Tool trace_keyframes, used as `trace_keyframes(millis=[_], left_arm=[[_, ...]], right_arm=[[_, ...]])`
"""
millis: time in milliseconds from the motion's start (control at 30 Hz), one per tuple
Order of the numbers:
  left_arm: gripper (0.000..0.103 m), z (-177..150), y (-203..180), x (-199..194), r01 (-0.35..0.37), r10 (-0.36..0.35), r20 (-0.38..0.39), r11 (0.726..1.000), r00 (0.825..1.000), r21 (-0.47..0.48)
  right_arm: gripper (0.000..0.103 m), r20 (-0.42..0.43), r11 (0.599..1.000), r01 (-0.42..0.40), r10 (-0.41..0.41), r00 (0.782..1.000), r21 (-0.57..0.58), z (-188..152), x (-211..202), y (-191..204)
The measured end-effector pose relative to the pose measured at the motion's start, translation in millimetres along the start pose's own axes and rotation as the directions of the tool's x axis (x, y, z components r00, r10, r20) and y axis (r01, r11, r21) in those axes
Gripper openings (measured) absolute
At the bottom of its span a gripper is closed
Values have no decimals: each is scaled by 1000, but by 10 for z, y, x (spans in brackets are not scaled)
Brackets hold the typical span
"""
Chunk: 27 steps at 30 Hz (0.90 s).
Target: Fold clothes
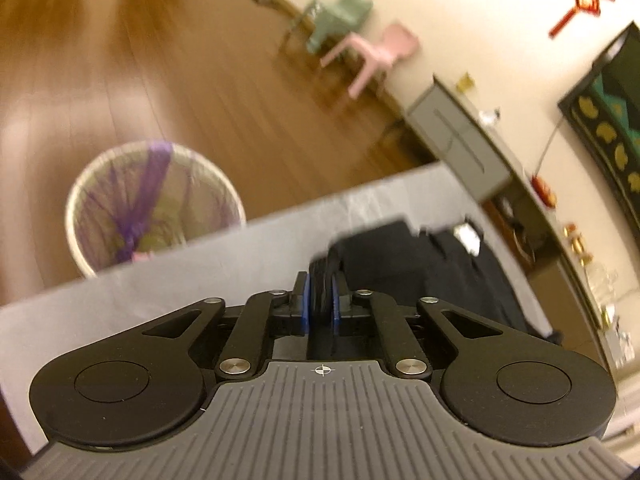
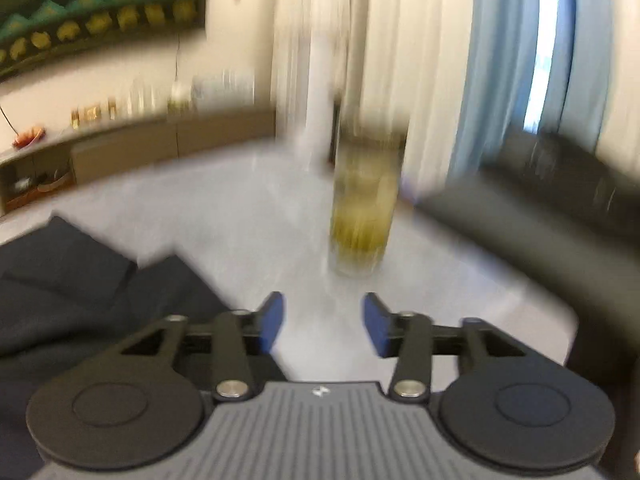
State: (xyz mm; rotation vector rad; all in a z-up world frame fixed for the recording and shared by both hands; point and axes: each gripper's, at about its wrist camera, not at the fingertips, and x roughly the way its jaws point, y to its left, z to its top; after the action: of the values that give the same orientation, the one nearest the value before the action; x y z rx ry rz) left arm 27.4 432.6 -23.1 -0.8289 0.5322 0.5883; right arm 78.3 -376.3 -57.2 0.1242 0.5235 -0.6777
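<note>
A dark navy garment [image 1: 432, 268] lies bunched on the grey-white table [image 1: 200, 272] in the left wrist view. My left gripper [image 1: 320, 300] is shut on a fold of its dark cloth, which stands pinched between the blue pads [image 1: 305, 300]. In the right wrist view the same garment [image 2: 80, 292] lies to the left on the table [image 2: 240, 208]. My right gripper [image 2: 323, 320] hovers open beside it over bare tabletop, with nothing between its blue pads [image 2: 276, 316]. The right view is blurred.
A tall glass of yellowish drink [image 2: 362, 216] stands on the table just ahead of my right gripper. A dark sofa [image 2: 540, 200] lies to the right. A lined wastebasket [image 1: 154, 204] sits on the wooden floor beyond the table edge. Small chairs [image 1: 372, 56] and a low cabinet [image 1: 460, 140] line the wall.
</note>
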Motion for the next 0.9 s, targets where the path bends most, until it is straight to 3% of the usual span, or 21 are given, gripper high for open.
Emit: trace_keyframes(millis=[33, 67, 133, 200, 233, 267, 333, 400, 467, 500, 533, 633, 700, 800, 900], left_arm=[[0, 15, -20, -77, -7, 7, 39, 1000, 999, 8], [0, 21, -59, -147, -13, 11, 77, 1000, 997, 28], [0, -74, -273, -216, 58, -71, 84, 987, 994, 147], [0, -172, -489, -283, 129, -155, 79, 956, 985, 265], [1, -305, -646, -277, 215, -233, 11, 916, 972, 340], [1, -439, -804, -271, 302, -303, -62, 863, 951, 406], [4, -791, -1113, -247, 450, -384, -235, 740, 893, 500], [9, -1170, -1412, -236, 571, -412, -396, 597, 821, 563], [12, -1547, -1644, -228, 614, -379, -483, 474, 789, 631], [12, -1671, -1705, -189, 612, -350, -503, 449, 791, 651], [11, -1793, -1764, -149, 610, -319, -520, 425, 792, 668], [11, -1920, -1809, 17, 588, -230, -546, 425, 805, 688], [11, -1964, -1817, 107, 576, -187, -555, 426, 810, 697], [11, -1983, -1856, 131, 579, -180, -561, 422, 808, 698], [11, -2050, -1910, 154, 585, -177, -569, 411, 803, 699]], right_arm=[[48, 13, 999, -43, 43, 999, -22, -1, -25, 68], [48, -30, 993, -112, 111, 993, -35, -31, 36, 159], [45, -119, 969, -243, 236, 964, -49, -91, 164, 337], [39, -209, 951, -308, 298, 931, -19, -138, 351, 491], [39, -245, 942, -337, 325, 914, -8, -156, 433, 569], [39, -241, 934, -356, 338, 910, -32, -145, 453, 648], [39, -234, 916, -393, 366, 901, -82, -122, 494, 813], [39, -251, 883, -443, 398, 882, -157, -99, 525, 1048], [39, -294, 871, -445, 378, 878, -210, -114, 645, 1231], [39, -310, 868, -441, 364, 878, -229, -116, 704, 1307], [40, -306, 888, -404, 331, 893, -218, -95, 759, 1305], [40, -295, 945, -279, 222, 930, -171, -29, 902, 1252], [40, -299, 961, -239, 188, 936, -143, 26, 927, 1175], [40, -223, 936, -321, 284, 932, -148, 154, 733, 1251], [62, -206, 862, -417, 369, 906, -288, 215, 737, 1642]])
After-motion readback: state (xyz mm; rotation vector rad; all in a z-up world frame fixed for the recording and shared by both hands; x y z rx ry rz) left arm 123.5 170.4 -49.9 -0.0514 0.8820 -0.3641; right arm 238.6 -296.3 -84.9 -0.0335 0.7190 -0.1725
